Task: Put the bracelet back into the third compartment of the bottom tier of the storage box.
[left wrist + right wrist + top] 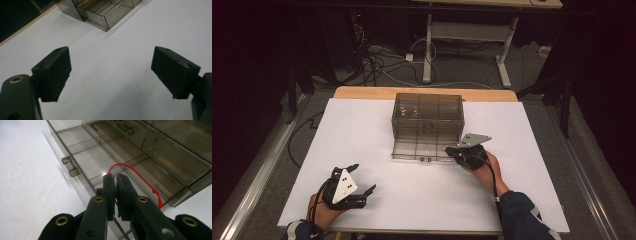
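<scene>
**Over the open drawer, a red cord waits to be let go**

At the front of the smoked plastic drawer cabinet, your right tongs are pinched together on a thin red cord, which loops up from between the jaws and trails back down past a small knot toward your hand. The bottom drawer stands pulled out onto the white bench, its divided compartments bare, its two stubby knobs just left of the jaws in the right gripper view. Your left tongs rest well apart from the cabinet near the bench's front edge, jaws spread wide and holding nothing.

To finish the placement cleanly, bring the right tongs lower, so the loop sags inside one compartment rather than across a divider. The cord looks light and springy, so it may cling to a pad or snag on the drawer's front wall; part the jaws slowly, then lift straight up. Keep the left tongs ready to steady the cabinet, since it will likely slide if nudged.
</scene>
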Tool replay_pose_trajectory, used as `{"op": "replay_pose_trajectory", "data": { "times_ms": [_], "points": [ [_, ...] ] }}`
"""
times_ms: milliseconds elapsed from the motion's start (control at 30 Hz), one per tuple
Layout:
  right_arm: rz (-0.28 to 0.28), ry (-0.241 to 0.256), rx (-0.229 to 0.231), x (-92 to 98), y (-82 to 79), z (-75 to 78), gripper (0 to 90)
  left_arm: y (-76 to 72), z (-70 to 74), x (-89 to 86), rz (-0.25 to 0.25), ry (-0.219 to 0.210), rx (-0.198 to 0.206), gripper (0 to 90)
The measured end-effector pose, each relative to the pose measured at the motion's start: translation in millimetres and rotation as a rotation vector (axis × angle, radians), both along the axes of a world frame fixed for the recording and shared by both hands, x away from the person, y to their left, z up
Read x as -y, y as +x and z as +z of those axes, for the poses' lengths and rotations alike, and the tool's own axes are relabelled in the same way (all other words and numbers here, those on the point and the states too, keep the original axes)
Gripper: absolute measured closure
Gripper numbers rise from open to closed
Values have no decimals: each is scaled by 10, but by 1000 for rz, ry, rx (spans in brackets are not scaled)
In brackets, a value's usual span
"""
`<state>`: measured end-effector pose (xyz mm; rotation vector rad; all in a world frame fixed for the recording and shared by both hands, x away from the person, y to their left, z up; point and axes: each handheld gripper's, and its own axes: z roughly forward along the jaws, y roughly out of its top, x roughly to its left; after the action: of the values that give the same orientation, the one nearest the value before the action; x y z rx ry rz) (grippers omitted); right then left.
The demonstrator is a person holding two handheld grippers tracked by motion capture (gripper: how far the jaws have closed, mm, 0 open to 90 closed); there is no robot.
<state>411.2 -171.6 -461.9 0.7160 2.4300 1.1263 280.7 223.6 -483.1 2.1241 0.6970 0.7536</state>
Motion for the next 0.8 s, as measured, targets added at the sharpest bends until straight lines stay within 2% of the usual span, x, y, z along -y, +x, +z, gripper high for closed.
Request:
{"op": "replay_pose_trajectory", "data": {
  "times_ms": [800],
  "points": [
    [-23,0,-4,-10,12,-36,838,-4,-4,14,-6,5,-3,158]
  ]
}}
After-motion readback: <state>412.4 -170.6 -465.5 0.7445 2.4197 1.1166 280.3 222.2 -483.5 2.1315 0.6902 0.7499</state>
